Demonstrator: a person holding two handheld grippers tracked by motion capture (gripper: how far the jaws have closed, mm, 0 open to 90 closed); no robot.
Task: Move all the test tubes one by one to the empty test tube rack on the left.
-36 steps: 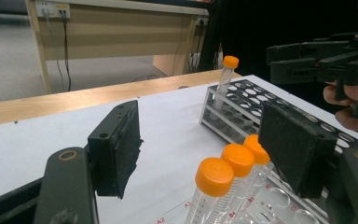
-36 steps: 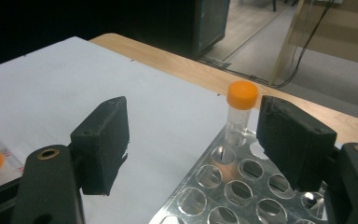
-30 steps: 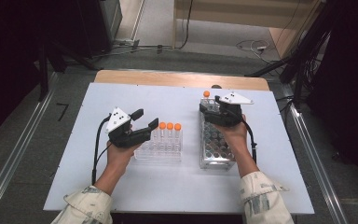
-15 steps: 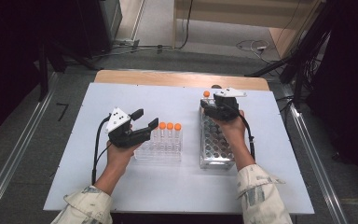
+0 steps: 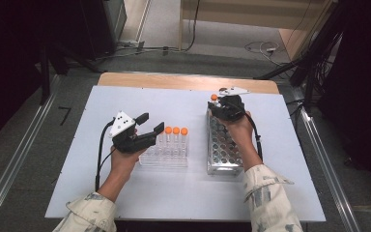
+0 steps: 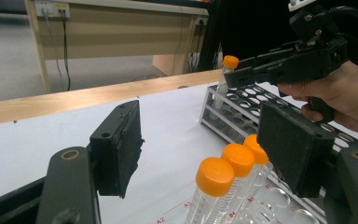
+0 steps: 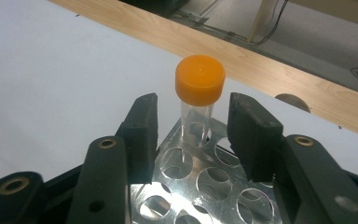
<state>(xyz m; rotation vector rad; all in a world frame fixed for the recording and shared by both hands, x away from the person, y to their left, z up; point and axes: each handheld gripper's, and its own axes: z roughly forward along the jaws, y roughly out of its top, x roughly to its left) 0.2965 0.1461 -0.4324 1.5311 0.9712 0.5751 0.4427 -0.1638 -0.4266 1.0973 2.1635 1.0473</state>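
The right gripper (image 7: 193,135) had just been closing; its jaws flanked the orange-capped tube (image 7: 198,100) without touching it. The tube stood upright in a far corner hole of the metal rack (image 5: 223,150). The left gripper (image 5: 150,126) stood released beside three capped tubes (image 6: 228,170) in the clear rack (image 5: 164,157), marked "A2", "A3", "B4". Both hands reached forward over the table (image 5: 77,159).

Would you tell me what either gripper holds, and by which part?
Nothing is held: the right gripper straddles the tube below its cap without touching; the left gripper is open.
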